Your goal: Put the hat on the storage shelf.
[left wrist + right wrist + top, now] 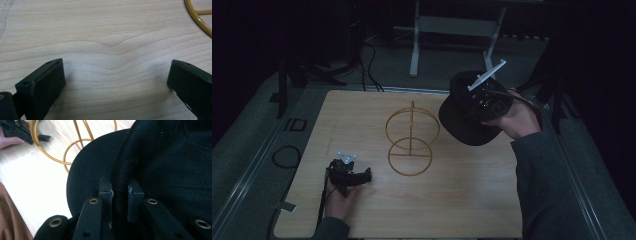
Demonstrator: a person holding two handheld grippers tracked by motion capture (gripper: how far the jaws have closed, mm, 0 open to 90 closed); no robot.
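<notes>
Dim floor and dark stands ring a pale wooden tabletop point(452, 210), its wavy grain plain in the left gripper view.

Held up at the right centre of the high view is a black fabric cap with a flat round brim point(462, 125). The right gripper point(120, 195) has its jaws pinched nearly together on a fold of the cloth where crown meets brim — a grip at the seam, I judge, so the cap hangs without slipping and its hollow can be steered. In the right gripper view the weave looks matte and slightly coarse, the brim smooth and stiff.

Just left of the cap, at the middle of the high view, stands a thin golden wire stand made of two hoops on a central upright rod point(411, 141): one ring lies flat on the board as a base, the other is carried higher up. Probably it is meant to bear the cap, which sits near it but apart.

Farther out, at the lower left of the high view, the left gripper point(357, 177) rests low on the board with its jaws spread wide and nothing between them — likely parked out of the way.
</notes>
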